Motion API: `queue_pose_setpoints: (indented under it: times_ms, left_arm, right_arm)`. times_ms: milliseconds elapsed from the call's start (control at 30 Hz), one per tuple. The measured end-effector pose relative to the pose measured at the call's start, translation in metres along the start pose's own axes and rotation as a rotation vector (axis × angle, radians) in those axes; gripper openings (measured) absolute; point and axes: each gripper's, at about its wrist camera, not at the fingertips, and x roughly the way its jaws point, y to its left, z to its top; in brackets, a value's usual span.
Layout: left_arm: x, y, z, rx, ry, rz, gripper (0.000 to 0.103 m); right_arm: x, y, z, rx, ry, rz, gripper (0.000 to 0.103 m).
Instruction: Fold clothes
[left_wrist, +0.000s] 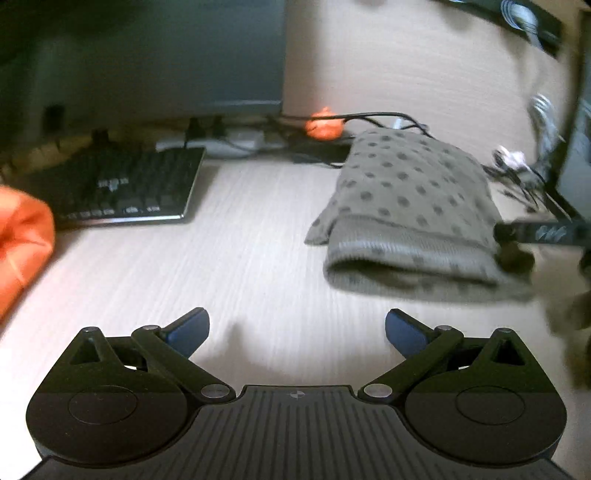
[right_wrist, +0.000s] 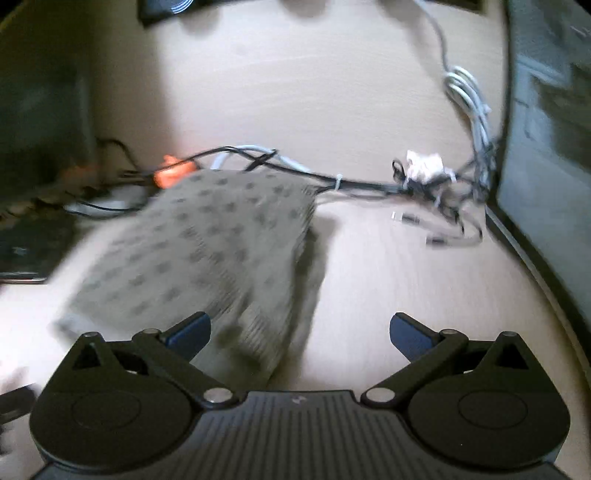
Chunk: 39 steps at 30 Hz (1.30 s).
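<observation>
I count one dotted cloth (left_wrist: 406, 206), one keyboard (left_wrist: 122, 184), one small orange figure (left_wrist: 324, 127), and my two tongs (left_wrist: 296, 328) (right_wrist: 300, 332).

An orange object (left_wrist: 22, 243) is cut off at the left edge; the dotted cloth (right_wrist: 207, 254) blurs near the right gripper (right_wrist: 300, 332).

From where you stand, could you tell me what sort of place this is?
Most likely a home or office computer desk: a black keyboard lies on the pale wood desktop, a tangle of cables runs behind, and a dotted grey garment lies folded.
</observation>
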Motion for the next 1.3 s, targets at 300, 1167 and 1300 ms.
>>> queue_pose_setpoints:
  times_ms: [300,1167,1300]
  left_arm:
    - [-0.04,0.016,-0.022,-0.018,-0.078,-0.176,0.103]
    - [-0.045,0.0,-0.052,0.177,-0.098,-0.123,0.103]
    - [-0.042,0.003,-0.05,0.162,-0.085,-0.128,0.103]
  right_arm:
    - [-0.091,0.063,-0.102,-0.074,-0.081,-0.093,0.103]
    - [-0.078,0.05,-0.11,0.011,-0.022,-0.138,0.103]
    - [-0.075,0.053,-0.11,-0.012,-0.013,-0.148,0.103]
